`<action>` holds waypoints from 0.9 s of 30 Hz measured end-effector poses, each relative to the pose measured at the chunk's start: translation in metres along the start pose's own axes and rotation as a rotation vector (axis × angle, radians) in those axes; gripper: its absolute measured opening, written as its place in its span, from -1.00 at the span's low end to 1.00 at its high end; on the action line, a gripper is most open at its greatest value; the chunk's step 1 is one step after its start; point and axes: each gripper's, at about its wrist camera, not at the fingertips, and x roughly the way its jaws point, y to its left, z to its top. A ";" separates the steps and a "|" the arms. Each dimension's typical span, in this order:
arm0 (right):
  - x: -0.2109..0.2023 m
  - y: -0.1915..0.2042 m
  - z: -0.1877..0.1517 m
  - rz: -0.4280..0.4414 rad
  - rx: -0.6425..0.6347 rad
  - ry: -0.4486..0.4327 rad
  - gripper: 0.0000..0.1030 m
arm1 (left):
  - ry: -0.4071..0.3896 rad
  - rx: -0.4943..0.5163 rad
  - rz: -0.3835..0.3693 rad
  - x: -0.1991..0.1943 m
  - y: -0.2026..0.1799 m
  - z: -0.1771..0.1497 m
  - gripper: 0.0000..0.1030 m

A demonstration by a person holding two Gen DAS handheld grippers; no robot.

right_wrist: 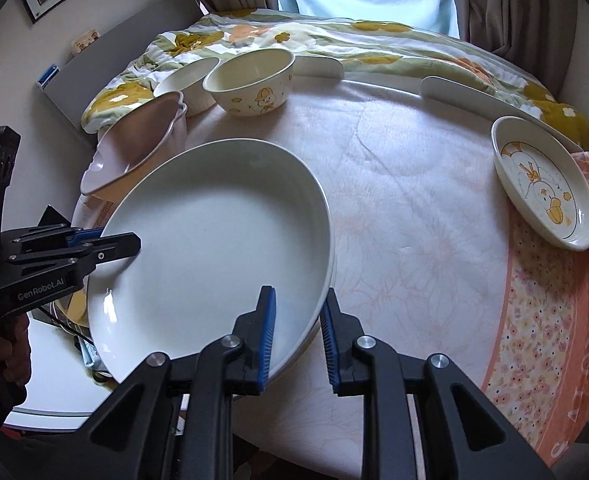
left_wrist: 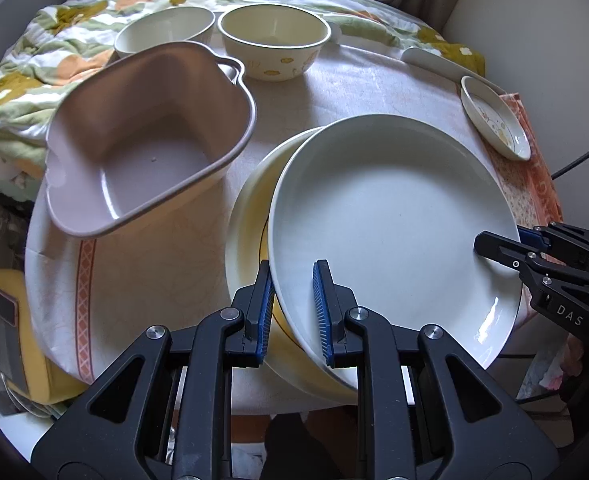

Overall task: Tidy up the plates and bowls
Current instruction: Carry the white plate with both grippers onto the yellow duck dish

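A large white plate lies tilted on a cream plate with a yellow rim on the round table. My left gripper straddles the white plate's near rim, jaws a little apart, one finger above and one below. My right gripper straddles the same plate's other rim the same way; it also shows in the left wrist view. Whether either pad presses the rim I cannot tell. A pink heart-shaped dish sits at the left. Two cream bowls stand at the back.
A small duck-print dish sits at the table's right edge on an orange floral cloth. A flowered quilt lies behind the table. Two white curved pieces lie at the far rim.
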 end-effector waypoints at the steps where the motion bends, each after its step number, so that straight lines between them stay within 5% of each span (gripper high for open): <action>1: 0.001 0.001 -0.003 -0.008 -0.004 -0.003 -0.60 | -0.002 0.005 0.003 0.001 -0.001 0.000 -0.67; 18: 0.005 -0.003 -0.014 -0.061 0.006 -0.039 -0.60 | 0.030 0.077 0.058 0.023 -0.019 -0.001 -0.67; 27: 0.007 0.001 -0.014 -0.069 -0.001 -0.035 -0.60 | 0.011 0.197 0.225 0.024 -0.038 0.001 -0.67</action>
